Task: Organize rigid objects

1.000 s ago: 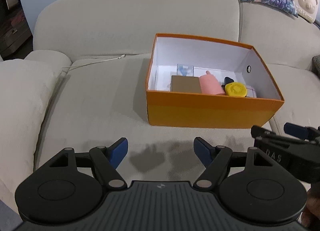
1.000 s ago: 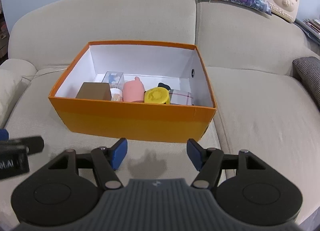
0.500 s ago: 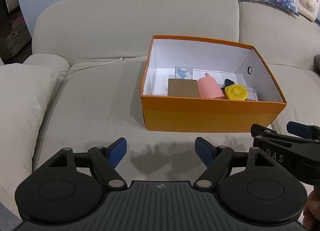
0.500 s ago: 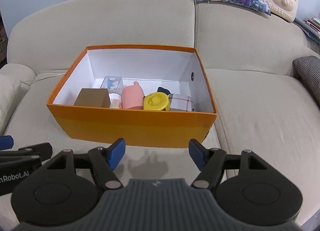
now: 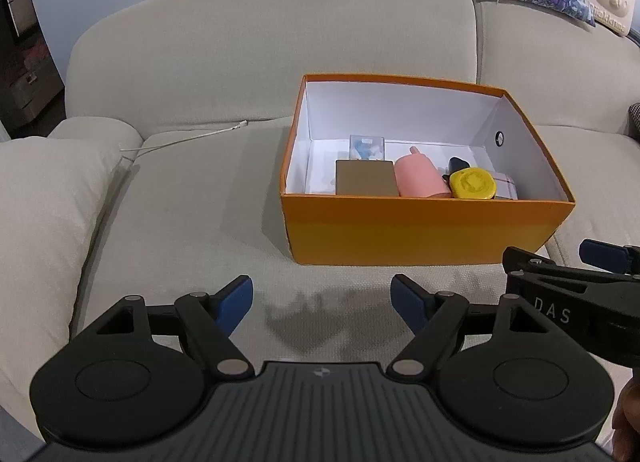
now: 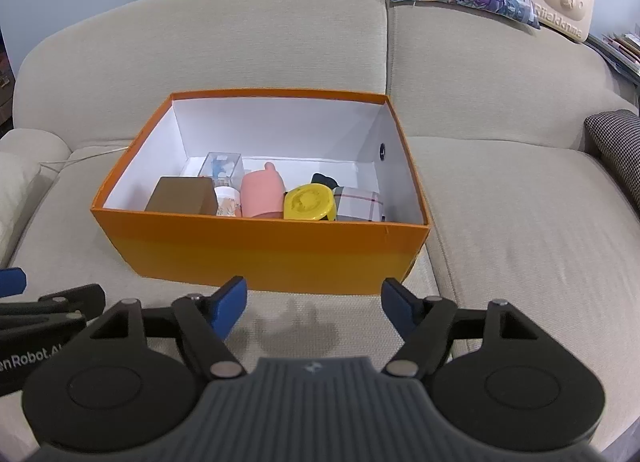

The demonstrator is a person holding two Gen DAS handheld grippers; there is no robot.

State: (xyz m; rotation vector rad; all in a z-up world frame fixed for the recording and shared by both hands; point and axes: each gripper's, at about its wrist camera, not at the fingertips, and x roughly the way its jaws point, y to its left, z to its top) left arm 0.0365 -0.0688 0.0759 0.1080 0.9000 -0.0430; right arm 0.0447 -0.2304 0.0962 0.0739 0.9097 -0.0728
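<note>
Both tools [image 5: 322, 300] [image 6: 314, 302] have backed off, gaping empty, orange box [image 6: 260, 250] just ahead.

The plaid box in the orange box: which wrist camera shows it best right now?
Right wrist. The plaid box shows its whole top beside the yellow lid. In the left wrist view, the lid hides all but a sliver.

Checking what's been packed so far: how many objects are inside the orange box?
7 visible in the orange box: brown box, clear case, small white jar, pink bottle, yellow lid, black item, plaid box. The front wall may hide more.
</note>
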